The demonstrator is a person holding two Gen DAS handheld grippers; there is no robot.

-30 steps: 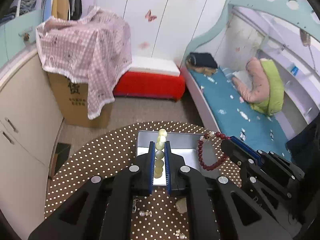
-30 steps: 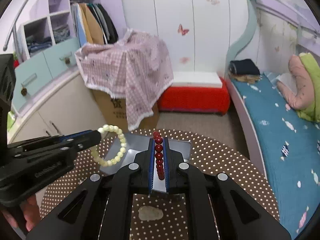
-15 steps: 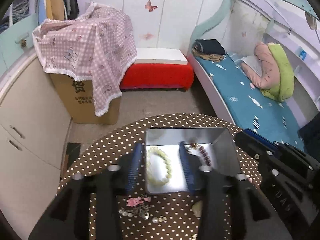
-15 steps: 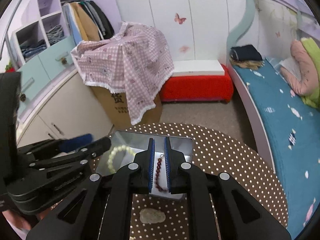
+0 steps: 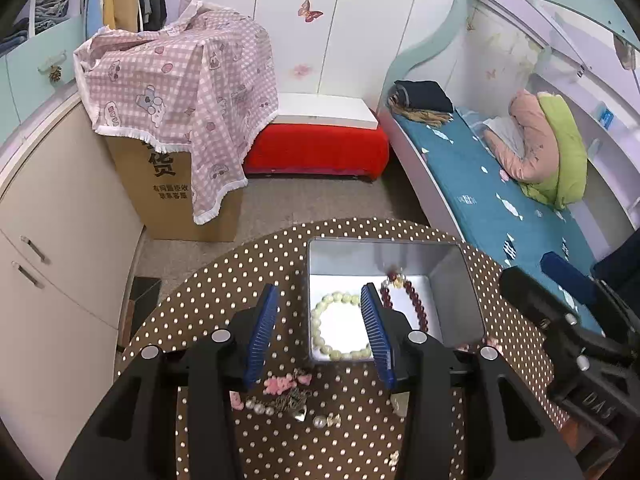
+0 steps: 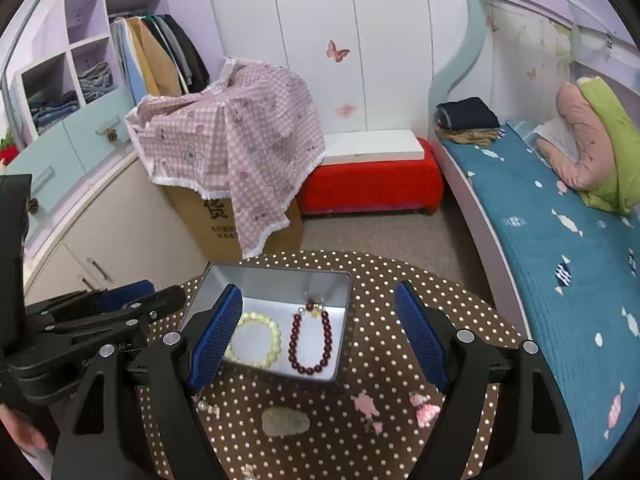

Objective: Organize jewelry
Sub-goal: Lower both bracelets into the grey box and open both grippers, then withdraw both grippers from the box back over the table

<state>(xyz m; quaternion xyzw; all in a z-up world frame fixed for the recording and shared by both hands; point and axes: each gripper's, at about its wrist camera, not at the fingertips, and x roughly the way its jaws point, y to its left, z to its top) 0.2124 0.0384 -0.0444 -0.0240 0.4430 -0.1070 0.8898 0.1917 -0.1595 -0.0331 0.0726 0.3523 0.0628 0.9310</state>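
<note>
1. Polka-dot counter [image 6: 384, 292] carries a metal tin [image 6: 276, 280] in a child's bedroom.
2. Pale green bracelet [image 5: 340, 326] and dark red bracelet [image 6: 310, 340] lie side by side inside the tin, just ahead of both grippers.
3. Left gripper [image 5: 320, 336] and right gripper [image 6: 320, 338] are spread wide, empty.
4. A second ago each was clamped on its bracelet above the tin; now both bracelets are dropped in.

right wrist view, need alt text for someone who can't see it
A silver metal tin on a brown polka-dot table holds a pale yellow bead bracelet and a dark red bead bracelet side by side. The right gripper hovers above, jaws open.
</note>
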